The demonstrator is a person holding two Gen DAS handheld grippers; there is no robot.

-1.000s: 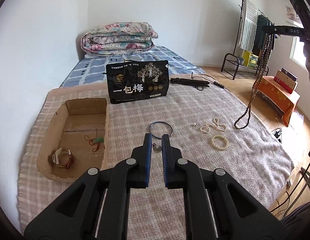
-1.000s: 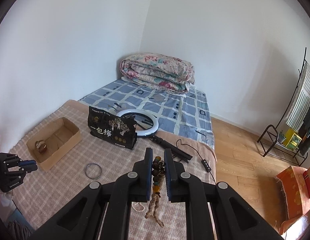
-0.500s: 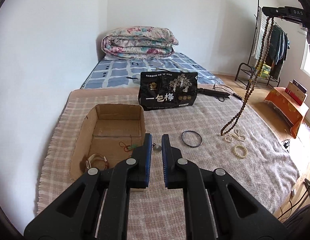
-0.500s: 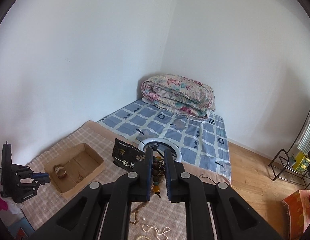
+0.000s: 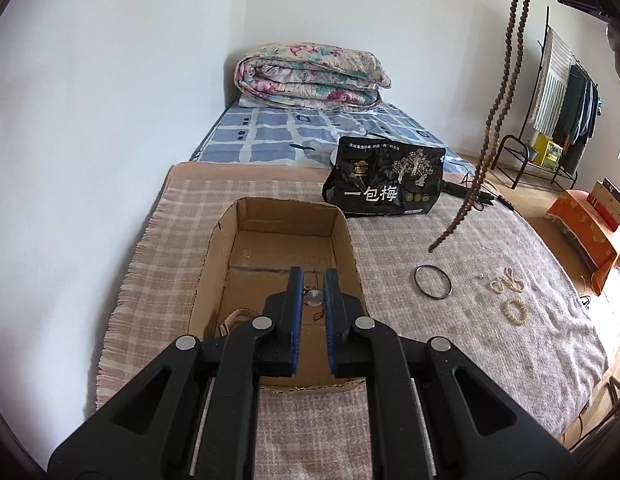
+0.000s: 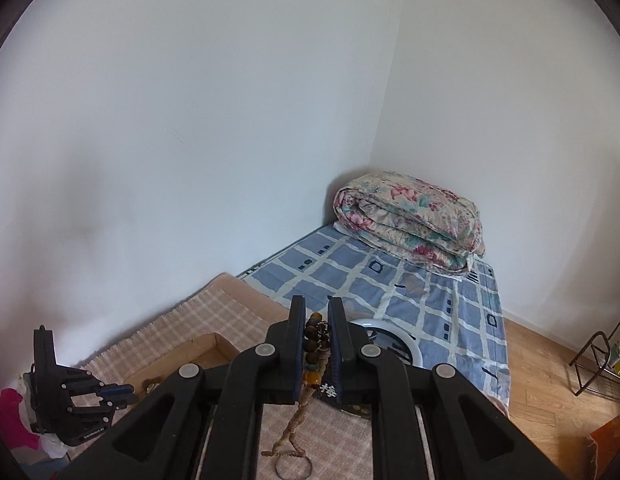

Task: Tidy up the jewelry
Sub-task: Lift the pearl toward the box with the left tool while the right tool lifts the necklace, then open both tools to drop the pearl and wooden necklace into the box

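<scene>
My left gripper (image 5: 310, 276) hangs over the open cardboard box (image 5: 342, 232), shut on a small silver pendant (image 5: 312, 298) that dangles between its blue pads. A strap-like piece (image 5: 230, 318) and a red cord (image 5: 318, 316) lie in the box, partly hidden by the fingers. My right gripper (image 6: 314, 306) is shut on a long brown bead necklace (image 6: 312, 346). In the left wrist view that necklace (image 5: 506, 80) hangs from high at the right down to just above the blanket. A dark bangle (image 5: 433, 282), a pearl string (image 5: 506, 282) and a pale bead bracelet (image 5: 515, 311) lie on the blanket.
A black snack bag (image 5: 384, 184) stands behind the box, with a ring light (image 6: 394, 340) and cables beyond it. A folded quilt (image 5: 310, 76) sits at the far end of the bed. The wall runs close on the left; a clothes rack (image 5: 558, 92) and an orange box (image 5: 586, 232) stand at the right.
My left gripper has swung left with the pendant, from above the blanket to over the box. My right gripper has risen and moved left, lifting the bead necklace clear of the blanket.
</scene>
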